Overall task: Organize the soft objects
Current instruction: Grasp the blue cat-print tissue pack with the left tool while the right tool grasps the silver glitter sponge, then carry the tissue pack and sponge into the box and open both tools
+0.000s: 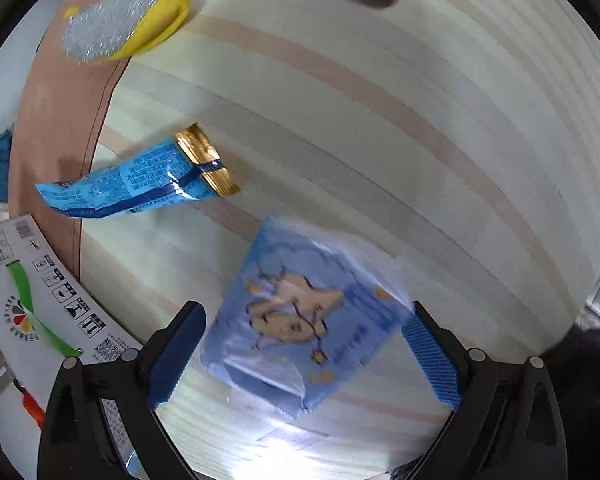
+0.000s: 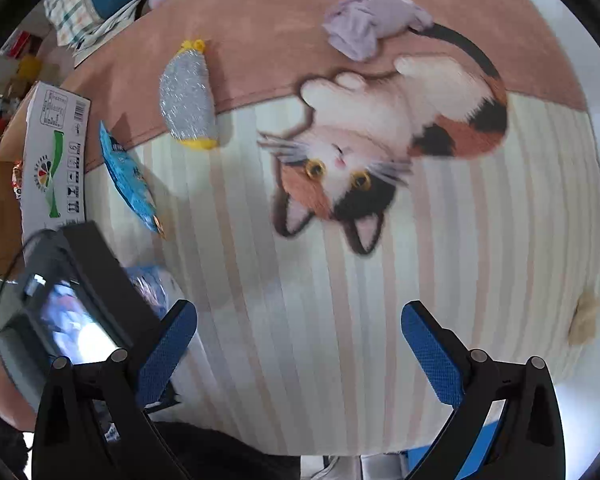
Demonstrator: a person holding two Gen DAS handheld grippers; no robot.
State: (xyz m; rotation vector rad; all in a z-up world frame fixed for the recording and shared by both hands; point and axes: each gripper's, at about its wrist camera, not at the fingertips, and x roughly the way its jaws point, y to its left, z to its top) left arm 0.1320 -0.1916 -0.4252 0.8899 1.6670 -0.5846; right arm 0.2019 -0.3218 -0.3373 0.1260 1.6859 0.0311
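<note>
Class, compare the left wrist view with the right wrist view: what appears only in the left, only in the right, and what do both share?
Only the left wrist view shows the light blue snack packet clearly, lying between the open left gripper. Only the right wrist view shows the whole cat picture on the mat, the lilac cloth and the open, empty right gripper. Both share the silver and yellow scrubber, the blue and gold packet and the white carton.

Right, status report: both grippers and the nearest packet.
Left gripper open, straddling the light blue cartoon-print plastic packet, pads clear. Right gripper open, empty, over the striped cat rug. Nothing blocking.
</note>
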